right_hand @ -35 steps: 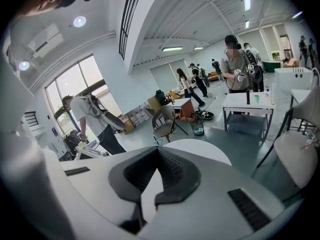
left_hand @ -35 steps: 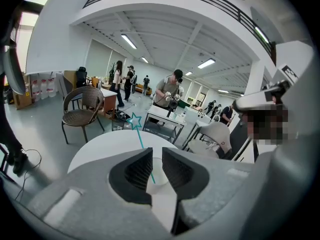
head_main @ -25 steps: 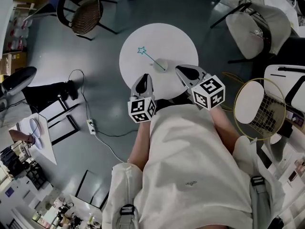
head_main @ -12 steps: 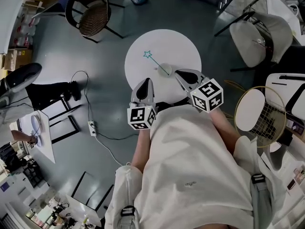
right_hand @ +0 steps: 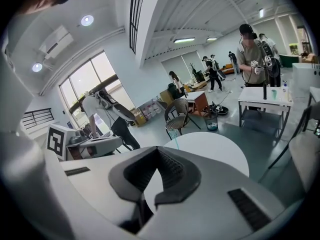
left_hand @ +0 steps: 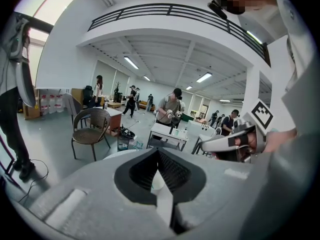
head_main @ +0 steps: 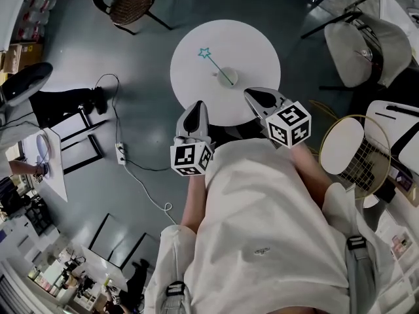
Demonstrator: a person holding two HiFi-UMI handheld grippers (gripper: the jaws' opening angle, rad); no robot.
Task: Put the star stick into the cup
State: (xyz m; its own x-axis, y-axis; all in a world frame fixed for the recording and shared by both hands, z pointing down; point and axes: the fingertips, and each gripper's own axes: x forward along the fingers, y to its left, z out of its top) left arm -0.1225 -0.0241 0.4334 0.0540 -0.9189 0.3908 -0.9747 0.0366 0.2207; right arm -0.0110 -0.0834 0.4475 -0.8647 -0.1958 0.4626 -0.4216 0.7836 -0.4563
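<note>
Star stick point(head_main: 219, 69), head view: a thin teal rod with an outlined star at its far end. It slants across the middle of the round white table point(head_main: 258, 48), and its near end meets the cup point(head_main: 226, 77).
Stick in cup or across it, head view: cannot tell from above.
Cup, head view: small and pale, near the table's centre, well apart from both tools.
Left gripper point(head_main: 196, 104), head view: held at the table's near edge, to the left of the body. The jaws point at the table and the marker cube faces the person. The forearm is bent in close to the white shirt point(head_main: 262, 227).
Right gripper point(head_main: 251, 93), head view: also at the near edge, on the right, angled inward toward the cup. Its cube is tilted outward.
Jaws, left gripper view: the tips are pressed together with nothing gripped. White shows through the gap below them.
Surroundings, left gripper view: the right gripper is at the right edge, and a wicker chair point(left_hand: 92, 126) stands at the left. The stick cannot be made out.
Jaws, right gripper view: the tips meet and hold nothing, with the table beyond them.
Star stick, right gripper view: the teal star shows above the table's far rim. The rod runs down behind the jaws, and the cup is hidden.
Left gripper, right gripper view: at the left edge, with its cube facing the camera.
</note>
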